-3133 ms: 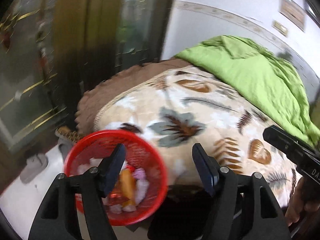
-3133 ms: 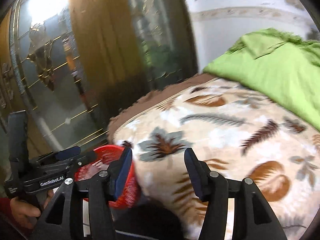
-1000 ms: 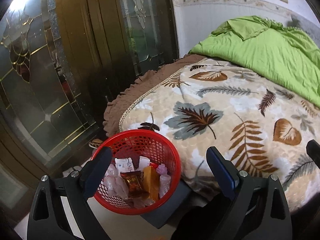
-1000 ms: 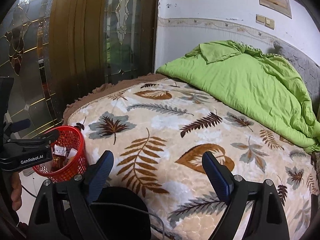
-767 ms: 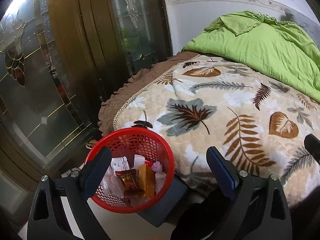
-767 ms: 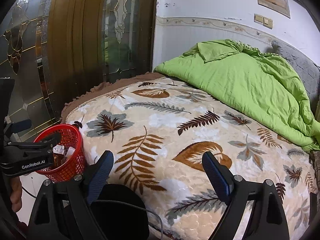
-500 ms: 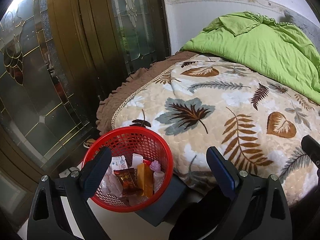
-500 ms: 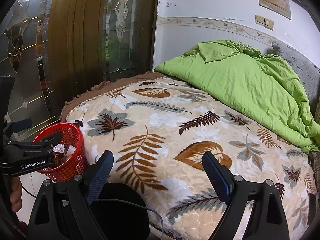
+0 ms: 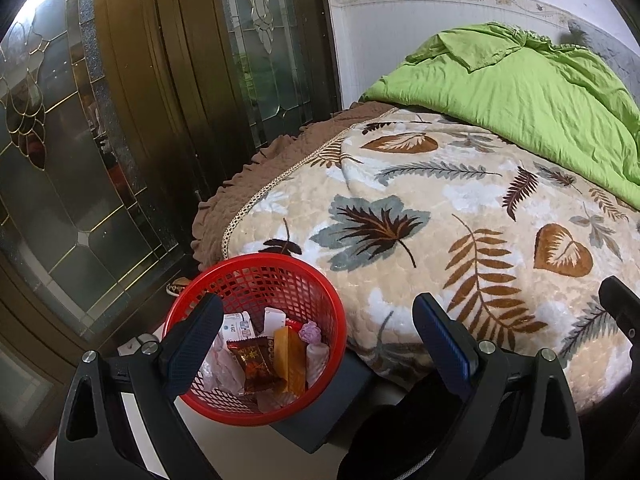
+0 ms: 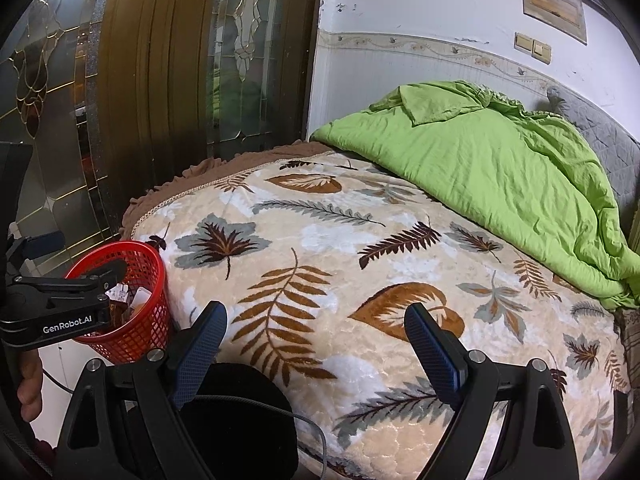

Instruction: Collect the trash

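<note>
The left claw (image 9: pixel 316 336) has its two fingers wide apart and holds nothing. Below it, in the lower left of the left wrist view, stands a red basket (image 9: pixel 256 268) on a dark block (image 9: pixel 332 416), just beside the corner of the bed (image 9: pixel 440 208). Inside the basket lie wrappers (image 9: pixel 252 364) and other small trash. The right claw (image 10: pixel 314 338) is also spread apart and empty, over the leaf-pattern blanket (image 10: pixel 340 248). A green quilt (image 10: pixel 500 160) lies at the upper right. A glass door (image 9: pixel 72 140) fills the left side.
</note>
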Motion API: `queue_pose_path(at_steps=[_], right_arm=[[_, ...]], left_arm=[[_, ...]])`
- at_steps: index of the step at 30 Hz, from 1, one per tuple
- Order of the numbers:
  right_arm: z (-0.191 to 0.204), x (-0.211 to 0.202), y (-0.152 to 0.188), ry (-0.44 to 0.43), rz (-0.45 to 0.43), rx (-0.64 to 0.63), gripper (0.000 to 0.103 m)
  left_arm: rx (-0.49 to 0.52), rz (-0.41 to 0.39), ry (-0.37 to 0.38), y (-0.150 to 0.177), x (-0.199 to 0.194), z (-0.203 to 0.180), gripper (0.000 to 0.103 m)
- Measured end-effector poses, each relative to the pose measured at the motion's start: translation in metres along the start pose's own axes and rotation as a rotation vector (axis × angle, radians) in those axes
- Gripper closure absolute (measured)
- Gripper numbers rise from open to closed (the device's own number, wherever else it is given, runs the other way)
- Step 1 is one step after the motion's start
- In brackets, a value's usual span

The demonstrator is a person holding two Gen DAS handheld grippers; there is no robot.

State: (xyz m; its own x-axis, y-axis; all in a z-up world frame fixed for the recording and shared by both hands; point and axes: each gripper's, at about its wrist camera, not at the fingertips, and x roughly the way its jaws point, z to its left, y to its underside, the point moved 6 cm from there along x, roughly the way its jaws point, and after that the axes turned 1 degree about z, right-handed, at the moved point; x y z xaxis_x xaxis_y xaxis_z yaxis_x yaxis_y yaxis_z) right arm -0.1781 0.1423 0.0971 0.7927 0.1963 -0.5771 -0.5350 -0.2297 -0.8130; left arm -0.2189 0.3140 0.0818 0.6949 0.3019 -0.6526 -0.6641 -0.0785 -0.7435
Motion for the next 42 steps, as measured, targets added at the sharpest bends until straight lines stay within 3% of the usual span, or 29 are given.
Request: queue_pose_path(at_steps=[31, 37, 42], right_arm=[[-0.005, 0.010, 0.012, -0.011, 0.017, 0.020, 0.010], [-0.017, 0.013, 0.015, -0.009, 0.023, 0.058, 0.010], [-0.055, 0.012, 0.017, 0.029, 0.019, 0.155, 0.010]], left_arm=[[0.024, 0.019, -0.019, 0.006, 0.007, -0.005, 0.008], [0.087, 0.014, -0.027, 0.002, 0.010, -0.021, 0.008], [0.171, 0.036, 0.014, -0.013, 0.015, -0.058, 0.008]])
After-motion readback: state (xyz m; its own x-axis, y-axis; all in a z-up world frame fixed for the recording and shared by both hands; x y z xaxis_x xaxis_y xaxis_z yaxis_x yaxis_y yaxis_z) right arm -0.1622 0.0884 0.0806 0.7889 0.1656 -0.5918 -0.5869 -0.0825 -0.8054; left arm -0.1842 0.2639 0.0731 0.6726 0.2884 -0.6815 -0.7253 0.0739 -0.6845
